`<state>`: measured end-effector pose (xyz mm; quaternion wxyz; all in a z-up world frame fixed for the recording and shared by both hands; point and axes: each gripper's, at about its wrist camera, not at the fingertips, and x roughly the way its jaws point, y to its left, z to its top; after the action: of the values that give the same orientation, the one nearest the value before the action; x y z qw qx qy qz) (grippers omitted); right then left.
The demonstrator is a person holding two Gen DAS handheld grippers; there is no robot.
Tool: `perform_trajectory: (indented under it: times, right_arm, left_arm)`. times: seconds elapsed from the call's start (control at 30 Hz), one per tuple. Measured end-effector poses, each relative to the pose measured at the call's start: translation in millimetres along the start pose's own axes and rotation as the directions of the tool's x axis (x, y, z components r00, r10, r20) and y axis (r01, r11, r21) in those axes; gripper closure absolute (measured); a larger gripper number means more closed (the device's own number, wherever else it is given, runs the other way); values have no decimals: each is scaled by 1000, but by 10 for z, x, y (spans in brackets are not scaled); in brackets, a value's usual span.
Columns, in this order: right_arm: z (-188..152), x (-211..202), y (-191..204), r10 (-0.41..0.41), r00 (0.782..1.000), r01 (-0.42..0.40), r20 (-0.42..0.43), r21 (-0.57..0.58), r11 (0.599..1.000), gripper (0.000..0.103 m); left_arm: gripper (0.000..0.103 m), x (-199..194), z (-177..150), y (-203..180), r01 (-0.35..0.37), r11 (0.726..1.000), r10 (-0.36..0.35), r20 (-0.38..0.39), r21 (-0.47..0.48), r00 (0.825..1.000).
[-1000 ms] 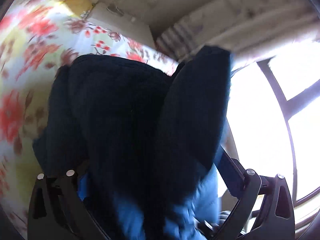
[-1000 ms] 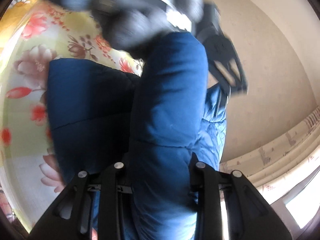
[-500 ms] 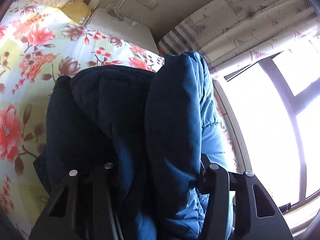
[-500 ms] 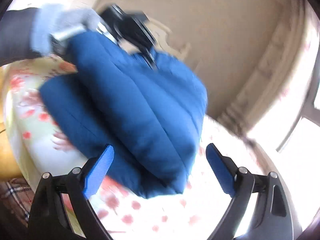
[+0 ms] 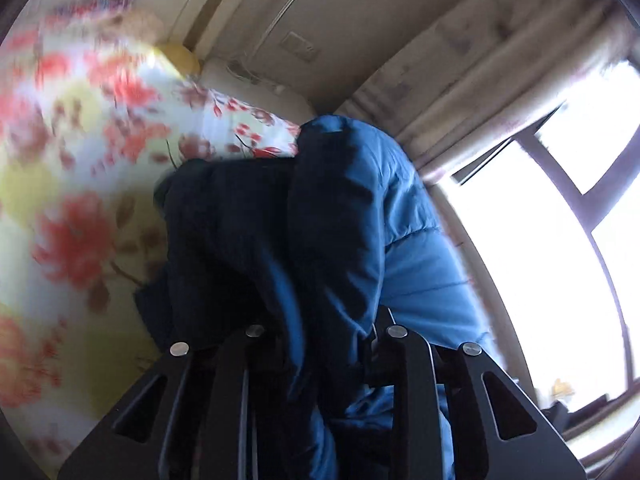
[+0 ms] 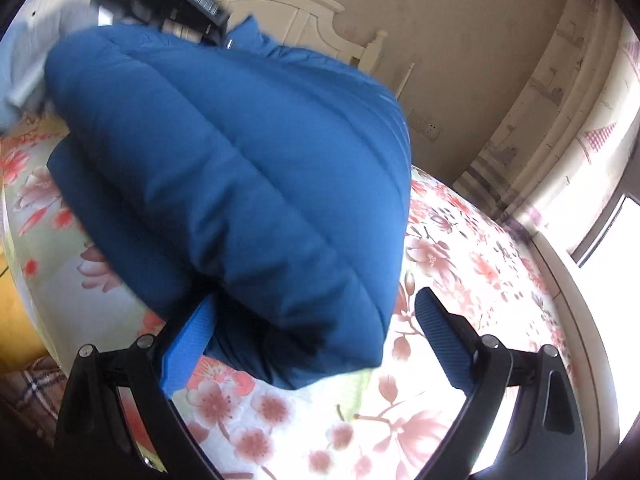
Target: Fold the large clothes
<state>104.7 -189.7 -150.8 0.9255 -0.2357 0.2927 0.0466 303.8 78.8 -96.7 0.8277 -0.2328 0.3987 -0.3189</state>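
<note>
Midway: the jacket is being folded over on the bed

Now the left gripper (image 5: 320,360), its jaws having just been closing, clamps a bunch of the blue puffer jacket (image 6: 240,184), raised over the floral bed (image 6: 460,248). The right gripper (image 6: 312,344) gapes, fabric between its pads unpressed. Next, probably lay the fold flat. Only the right view shows the jacket's bulk toward 11 o'clock.

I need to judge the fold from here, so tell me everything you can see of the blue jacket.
The blue jacket is puffy, quilted in stitched channels, of smooth synthetic-looking fabric. It lies bunched on the floral bedsheet. The left gripper, jaws just closing, pinches a fold; the right gripper stands open at its near edge.
</note>
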Motion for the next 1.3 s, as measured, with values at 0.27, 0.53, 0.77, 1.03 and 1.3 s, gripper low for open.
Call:
perform_trajectory:
  times: [0.27, 0.53, 0.77, 1.03, 1.3]
  right_arm:
    - [394, -790, -174, 273, 924, -296, 266, 51, 954, 12]
    - [1040, -45, 612, 290, 947, -291, 141, -15, 957, 12]
    - [856, 71, 903, 212, 966, -191, 151, -138, 972, 13]
    - [842, 81, 997, 199, 966, -177, 167, -141, 974, 13]
    - [834, -16, 1036, 236, 957, -204, 171, -183, 962, 14]
  left_arm:
    - [77, -160, -177, -45, -9, 1000, 8, 68, 14, 998]
    - [69, -126, -197, -64, -12, 1000, 10, 70, 18, 998]
    - [31, -761, -23, -209, -227, 973, 214, 196, 43, 957]
    - [25, -174, 219, -1196, -292, 894, 252, 158, 340, 955]
    - [11, 402, 165, -70, -322, 935, 317, 59, 147, 947]
